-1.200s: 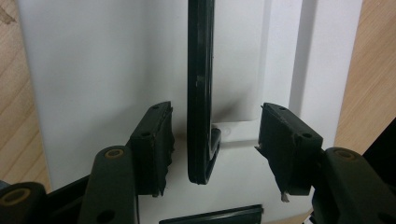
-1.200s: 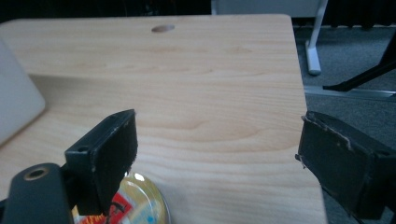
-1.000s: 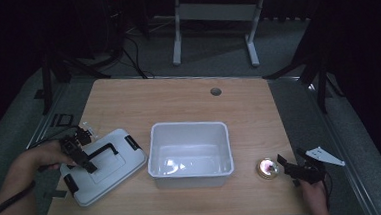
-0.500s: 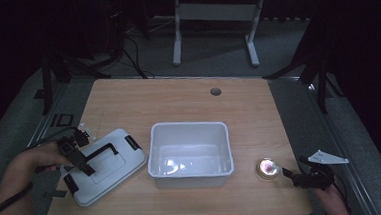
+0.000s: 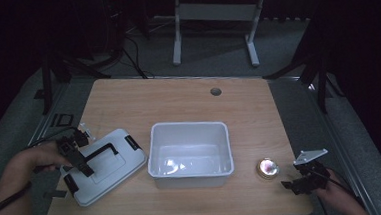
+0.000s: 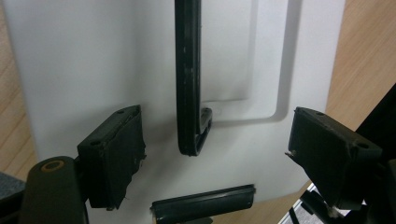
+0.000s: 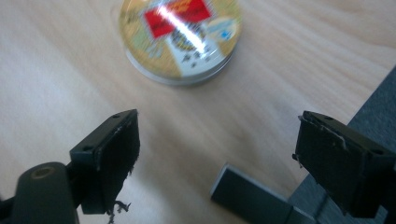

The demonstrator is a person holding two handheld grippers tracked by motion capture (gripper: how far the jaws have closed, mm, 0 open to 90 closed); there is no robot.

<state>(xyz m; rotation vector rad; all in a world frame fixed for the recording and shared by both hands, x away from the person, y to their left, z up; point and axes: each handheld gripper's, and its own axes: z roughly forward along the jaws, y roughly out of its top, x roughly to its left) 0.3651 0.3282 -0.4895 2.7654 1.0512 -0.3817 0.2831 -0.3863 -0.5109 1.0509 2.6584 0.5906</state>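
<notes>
1. At the far left, your left gripper (image 5: 79,157) hovers over the lid (image 5: 104,165), a flat white lid lying on the table's (image 5: 178,95) front left part, just beside the tub.
2. In the left gripper view, that gripper (image 6: 217,144) is spread wide, grasping nothing. The end of the lid's black handle (image 6: 189,84) sits between the two jaws, touching neither.
3. A black latch (image 6: 204,207) lies at the lid's near edge, below the handle end.
4. In the middle stands the tub (image 5: 191,155), white, open and empty, with the lid just to its left.
5. Right of the tub, near the front edge, sits the tin (image 5: 268,167), small, round and shiny. It stands apart from the tub.
6. At the far right, your right gripper (image 5: 303,178) rests near the table's front right corner, just right of the tin.
7. In the right gripper view, that gripper (image 7: 217,154) is also released and wide apart. The tin (image 7: 180,37), with a red and gold top, lies ahead of the jaws, not between them.
8. Judged from this, you are lining up both grasps: left on the lid's handle, right on the tin. Neither is taken yet.
9. The next move, as I judge it, calls for lowering the left gripper squarely over the handle and closing on it. The right must move forward until the tin sits between its jaws.
</notes>
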